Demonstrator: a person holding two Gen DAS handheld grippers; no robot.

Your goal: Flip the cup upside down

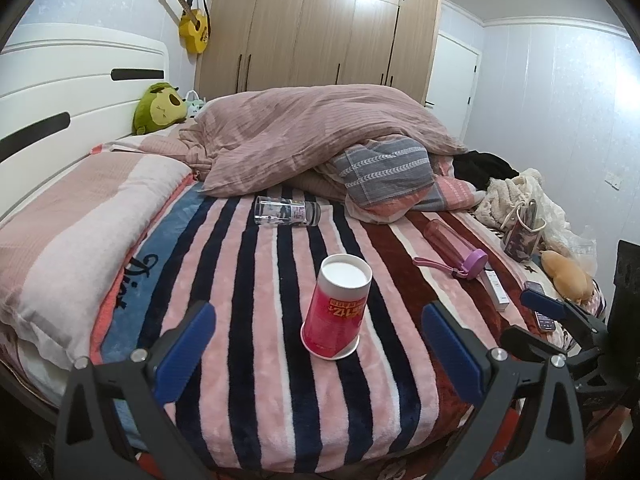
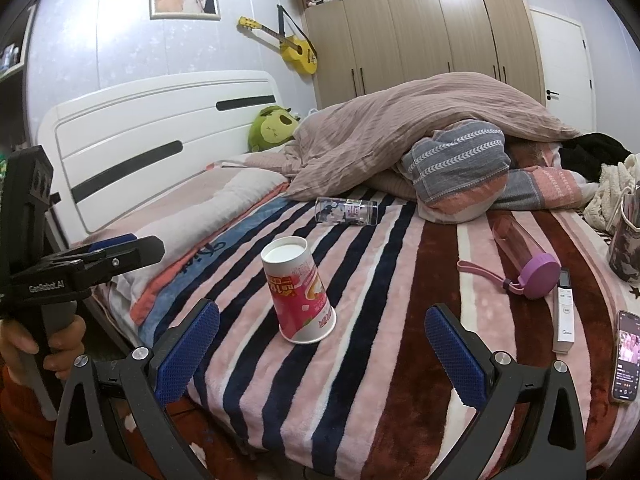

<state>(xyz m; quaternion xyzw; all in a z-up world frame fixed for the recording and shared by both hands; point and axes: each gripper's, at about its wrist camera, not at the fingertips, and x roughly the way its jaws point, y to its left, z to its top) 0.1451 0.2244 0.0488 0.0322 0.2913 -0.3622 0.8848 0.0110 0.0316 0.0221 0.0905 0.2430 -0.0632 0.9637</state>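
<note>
Cup (image 1: 337,306) stands upside down on the striped blanket (image 1: 256,360), rim down, between the wide-spread left gripper (image 1: 320,340) fingers; right gripper (image 2: 322,346) equally wide, empty.

1. A striped blanket (image 1: 256,360) is covering the bed, with a pink duvet (image 1: 304,128) lying heaped at its far end.
2. A clear glass bottle (image 1: 287,211) is lying on its side just in front of the duvet.
3. A pink water bottle (image 2: 528,254) with a purple lid is lying on the blanket, just beside a white remote (image 2: 564,312).
4. A phone (image 2: 626,356) is lying near the remote, its screen glowing.
5. A green plush toy (image 2: 272,128) is sitting against the white headboard (image 2: 140,128).
6. A yellow guitar (image 2: 296,50) is hanging on the wall beside the wooden wardrobe (image 2: 420,20).
</note>
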